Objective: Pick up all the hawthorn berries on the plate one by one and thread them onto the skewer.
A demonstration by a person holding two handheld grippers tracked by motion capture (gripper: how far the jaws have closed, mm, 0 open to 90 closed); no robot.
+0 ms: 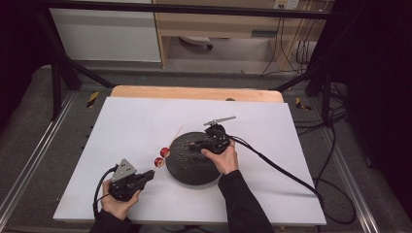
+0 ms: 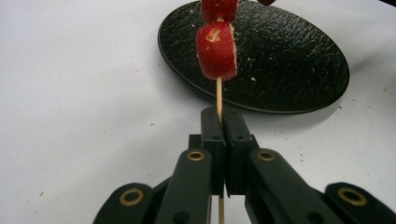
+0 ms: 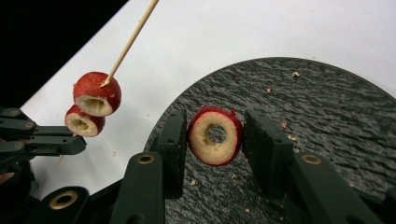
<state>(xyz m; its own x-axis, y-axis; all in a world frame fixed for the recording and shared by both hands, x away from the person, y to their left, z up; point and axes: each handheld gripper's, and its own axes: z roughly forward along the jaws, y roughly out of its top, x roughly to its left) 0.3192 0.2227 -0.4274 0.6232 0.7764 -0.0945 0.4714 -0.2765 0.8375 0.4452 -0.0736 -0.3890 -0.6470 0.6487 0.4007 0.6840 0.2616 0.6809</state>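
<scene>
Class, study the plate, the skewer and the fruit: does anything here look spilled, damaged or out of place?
Only small things. Pale crumbs are scattered over the black plate, with a few specks on the white table beside it. The fruit ring between the right gripper's jaws is hollow in the middle, like the two pieces on the skewer.

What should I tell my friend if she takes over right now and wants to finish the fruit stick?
Left gripper: shut on the wooden skewer, held beside the black plate.
Right gripper: jaws on either side of a cored fruit ring above the plate; whether they touch it can't be told.
Done: two red fruit pieces are on the skewer.
Left: probably grip the ring firmly and thread its hole over the skewer's free tip.
</scene>
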